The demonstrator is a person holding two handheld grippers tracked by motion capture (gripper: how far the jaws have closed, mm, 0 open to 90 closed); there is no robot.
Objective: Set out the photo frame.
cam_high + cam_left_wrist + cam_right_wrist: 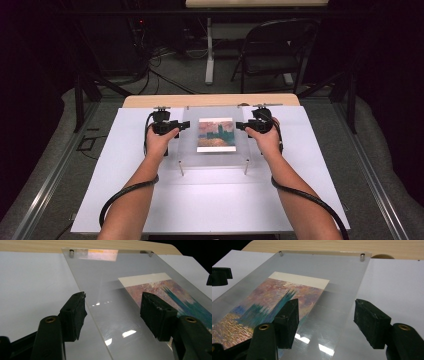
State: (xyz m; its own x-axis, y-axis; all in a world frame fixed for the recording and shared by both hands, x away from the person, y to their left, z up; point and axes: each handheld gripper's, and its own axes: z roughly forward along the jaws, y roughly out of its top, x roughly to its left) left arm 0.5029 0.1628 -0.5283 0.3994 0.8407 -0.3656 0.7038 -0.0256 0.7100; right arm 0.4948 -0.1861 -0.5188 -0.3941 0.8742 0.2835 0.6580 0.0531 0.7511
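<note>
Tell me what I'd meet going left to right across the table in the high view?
Bare white board → left tool at the clear sheet's left edge → clear sheet → painted picture beneath it → right tool at the sheet's right edge → white board again.

Table, light wood top, visible as a strip along the upper edge of the centre of the high view. White board lying flat on it, covering nearly all of the top down to the lower edge of the frame. Clear acrylic frame on small metal standoffs at centre, on the board, with a painted print inside it.
</note>
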